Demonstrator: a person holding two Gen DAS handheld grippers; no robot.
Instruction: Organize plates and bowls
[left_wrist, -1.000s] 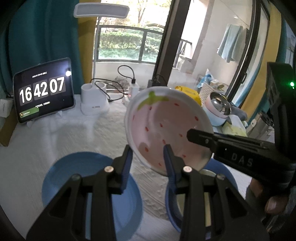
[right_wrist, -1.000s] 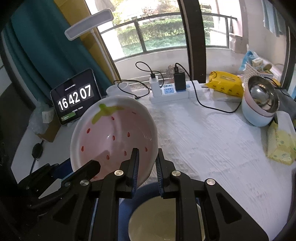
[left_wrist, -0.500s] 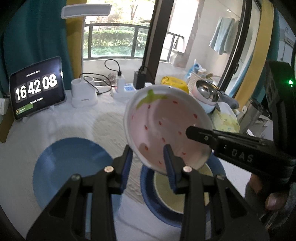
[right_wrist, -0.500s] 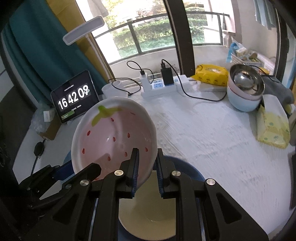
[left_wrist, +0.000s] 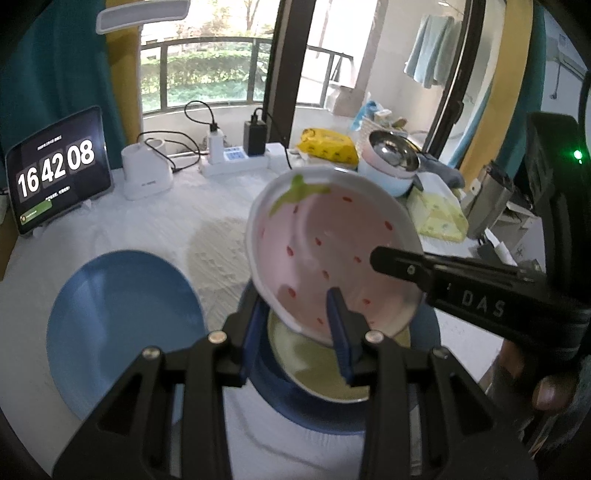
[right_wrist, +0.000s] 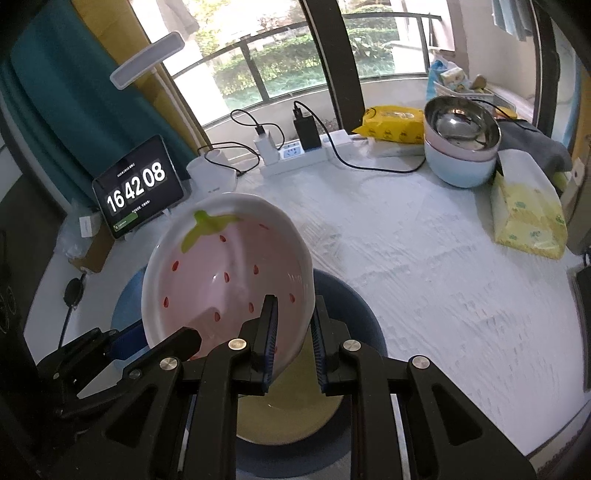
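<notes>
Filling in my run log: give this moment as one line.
held: pink strawberry-pattern ceramic bowl | left tool: gripping rim | right tool: gripping rim | below: cream plate on dark blue plate

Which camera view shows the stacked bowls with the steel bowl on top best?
The right wrist view: the stacked bowls stand unobstructed there, all layers visible. In the left wrist view they appear smaller, the strawberry bowl hiding their base.

Strawberry bowl (right_wrist: 229, 273): glossy glazed ceramic. Top stacked bowl (right_wrist: 460, 122): shiny metal. Tablecloth (right_wrist: 424, 258): rough white weave. Blue plate (left_wrist: 122, 325): matt.
</notes>
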